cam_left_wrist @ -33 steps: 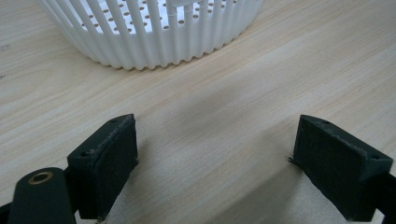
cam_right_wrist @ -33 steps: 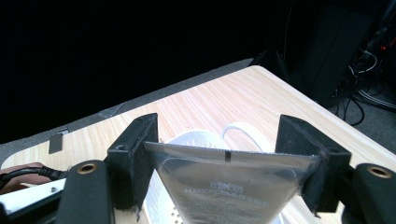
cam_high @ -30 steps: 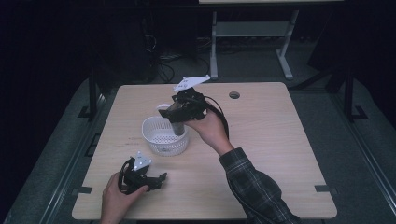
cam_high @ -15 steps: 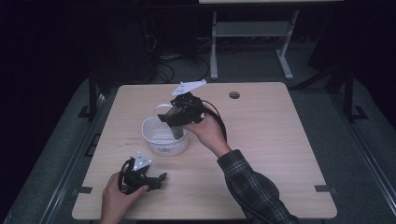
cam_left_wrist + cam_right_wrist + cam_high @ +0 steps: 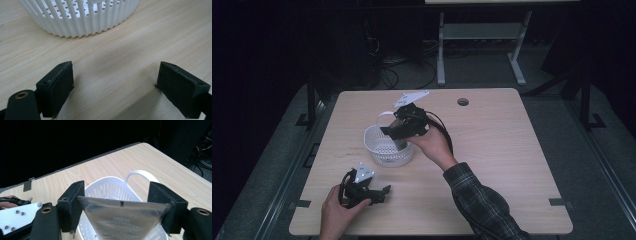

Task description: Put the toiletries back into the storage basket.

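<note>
Centre frame: white perforated basket (image 5: 388,147) on wooden table (image 5: 512,150). Right gripper (image 5: 120,205) clamps a silver foil pouch (image 5: 123,220) above the basket. Lower left: left gripper (image 5: 117,82), jaws apart, empty.

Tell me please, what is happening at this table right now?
A person works at a wooden table with a gripper in each hand. The right gripper holds a silvery foil packet between its fingers, just above a white perforated basket. The left gripper rests open on the table near the basket, holding nothing. The packet is not yet in the basket.
</note>
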`<state>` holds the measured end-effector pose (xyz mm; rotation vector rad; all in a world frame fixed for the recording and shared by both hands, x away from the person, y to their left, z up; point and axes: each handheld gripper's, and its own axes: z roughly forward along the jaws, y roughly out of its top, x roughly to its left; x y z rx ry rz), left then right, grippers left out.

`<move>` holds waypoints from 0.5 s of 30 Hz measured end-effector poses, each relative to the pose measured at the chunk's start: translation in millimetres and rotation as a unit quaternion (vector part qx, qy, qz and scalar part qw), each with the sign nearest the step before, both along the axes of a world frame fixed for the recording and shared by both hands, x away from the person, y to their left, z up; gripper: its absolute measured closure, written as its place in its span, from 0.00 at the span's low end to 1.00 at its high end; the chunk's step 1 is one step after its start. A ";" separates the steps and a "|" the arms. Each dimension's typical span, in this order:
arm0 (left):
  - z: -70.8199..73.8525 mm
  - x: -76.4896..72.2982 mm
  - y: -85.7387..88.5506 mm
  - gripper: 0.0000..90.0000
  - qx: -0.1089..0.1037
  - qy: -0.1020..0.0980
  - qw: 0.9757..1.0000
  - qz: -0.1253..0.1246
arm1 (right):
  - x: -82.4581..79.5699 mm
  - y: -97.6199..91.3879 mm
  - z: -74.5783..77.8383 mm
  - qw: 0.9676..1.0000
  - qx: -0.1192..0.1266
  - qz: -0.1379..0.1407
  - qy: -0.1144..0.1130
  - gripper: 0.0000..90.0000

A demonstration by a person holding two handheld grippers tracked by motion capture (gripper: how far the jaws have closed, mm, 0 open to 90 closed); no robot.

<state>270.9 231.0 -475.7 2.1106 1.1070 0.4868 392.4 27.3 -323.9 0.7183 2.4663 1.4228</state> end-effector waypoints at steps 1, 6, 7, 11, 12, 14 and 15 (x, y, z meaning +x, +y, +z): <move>0.0 0.0 0.0 0.14 0.000 0.000 1.000 0.000 | 0.1 0.0 -0.7 1.000 -0.001 0.000 0.000 0.33; 0.0 0.0 0.0 0.14 0.000 0.000 1.000 0.000 | 0.5 0.7 -3.1 1.000 -0.002 0.000 0.002 0.33; 0.0 0.0 0.0 0.14 0.000 0.000 1.000 0.000 | 0.5 0.9 -3.6 1.000 -0.002 0.000 0.003 0.33; 0.0 0.0 -0.1 0.14 0.000 0.000 1.000 0.000 | 0.5 1.4 -5.7 1.000 -0.004 0.000 0.005 0.33; -0.1 0.0 -0.1 0.14 -0.001 0.000 1.000 0.000 | 0.7 1.5 -6.6 1.000 -0.004 0.000 0.004 0.33; -0.1 0.0 -0.1 0.14 -0.001 0.000 1.000 0.001 | 1.2 1.7 -8.2 1.000 -0.006 0.001 0.004 0.33; -0.1 0.0 -0.1 0.14 -0.001 -0.001 1.000 0.001 | 1.1 1.9 -9.0 1.000 -0.006 0.000 0.005 0.33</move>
